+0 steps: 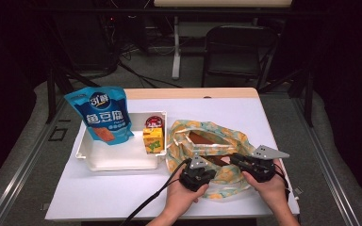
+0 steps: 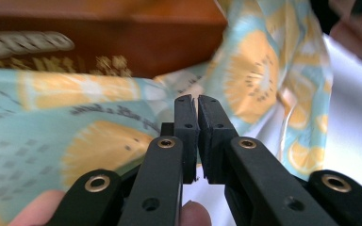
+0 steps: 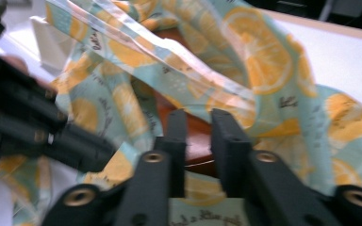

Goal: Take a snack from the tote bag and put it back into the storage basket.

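A cloth bag point(image 1: 217, 136) printed with orange slices on pale blue lies slumped on the white table, mouth open. A brown box point(image 1: 201, 139) lies inside it. My left gripper point(image 1: 209, 165) sits at the bag's near rim. In the left gripper view its jaws point(image 2: 197, 101) are shut pad to pad right against the fabric point(image 2: 99, 150), with the brown box point(image 2: 122, 28) beyond; I cannot tell if cloth is pinched. My right gripper point(image 1: 234, 159) is at the bag's near right rim. Its jaws point(image 3: 199, 117) stand apart, with nothing pressed between them and the box point(image 3: 195, 141) showing through the gap.
A white tray point(image 1: 99, 162) left of the bag holds a blue snack pouch point(image 1: 104, 115), a yellow drink carton point(image 1: 152, 140) and a red-topped cup point(image 1: 154, 122). A black chair point(image 1: 235, 47) stands beyond the table's far edge. Bare white table runs along the front left.
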Demonstrator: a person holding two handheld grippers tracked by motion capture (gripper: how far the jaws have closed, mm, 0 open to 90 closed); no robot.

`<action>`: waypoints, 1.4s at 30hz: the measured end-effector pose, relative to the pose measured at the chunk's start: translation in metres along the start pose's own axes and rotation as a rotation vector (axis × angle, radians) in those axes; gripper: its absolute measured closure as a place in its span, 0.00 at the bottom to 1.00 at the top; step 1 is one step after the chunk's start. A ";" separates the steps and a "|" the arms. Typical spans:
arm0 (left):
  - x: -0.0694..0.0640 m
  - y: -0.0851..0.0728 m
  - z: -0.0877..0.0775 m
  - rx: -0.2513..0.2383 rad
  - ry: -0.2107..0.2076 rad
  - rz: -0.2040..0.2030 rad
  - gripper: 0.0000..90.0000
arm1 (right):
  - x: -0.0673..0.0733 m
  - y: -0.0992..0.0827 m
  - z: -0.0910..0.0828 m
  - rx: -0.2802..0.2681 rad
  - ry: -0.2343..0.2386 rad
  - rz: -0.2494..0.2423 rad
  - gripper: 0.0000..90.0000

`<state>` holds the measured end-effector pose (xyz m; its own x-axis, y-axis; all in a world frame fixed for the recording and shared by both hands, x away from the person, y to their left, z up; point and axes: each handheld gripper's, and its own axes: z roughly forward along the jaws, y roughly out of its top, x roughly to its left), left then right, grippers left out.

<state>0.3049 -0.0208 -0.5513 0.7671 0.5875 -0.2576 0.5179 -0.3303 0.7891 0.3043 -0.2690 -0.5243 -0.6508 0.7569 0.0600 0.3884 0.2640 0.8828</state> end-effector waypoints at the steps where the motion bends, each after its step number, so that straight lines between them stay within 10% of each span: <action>1: 0.002 0.002 -0.003 -0.012 0.006 0.003 0.96 | 0.000 -0.001 0.000 -0.002 -0.010 -0.007 0.70; 9: 0.012 0.016 -0.028 -0.096 0.051 -0.011 0.93 | -0.004 -0.007 0.003 0.020 -0.026 0.005 0.51; 16: 0.019 0.018 -0.039 -0.117 0.063 -0.018 0.92 | 0.004 0.013 -0.012 -0.082 -0.015 -0.032 0.53; 26: 0.027 0.007 -0.043 -0.094 0.080 -0.023 0.94 | 0.009 0.024 0.048 0.065 0.026 -0.105 0.30; 30: 0.031 0.006 -0.044 -0.083 0.081 -0.026 0.94 | 0.010 0.021 0.052 0.088 -0.041 -0.150 0.49; 36: 0.031 -0.001 -0.034 -0.048 0.070 -0.021 0.94 | 0.009 0.022 0.047 0.059 0.018 -0.131 0.97; 39: 0.031 -0.005 -0.028 -0.023 0.070 -0.014 0.95 | 0.000 0.025 0.042 0.008 0.042 -0.054 1.00; 42: 0.031 -0.009 -0.022 0.012 0.080 -0.016 0.96 | -0.013 0.031 0.042 0.015 -0.034 -0.013 1.00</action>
<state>0.3152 0.0165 -0.5542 0.7265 0.6495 -0.2246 0.5348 -0.3290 0.7783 0.3526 -0.2453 -0.5172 -0.6335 0.7731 0.0321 0.3897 0.2829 0.8764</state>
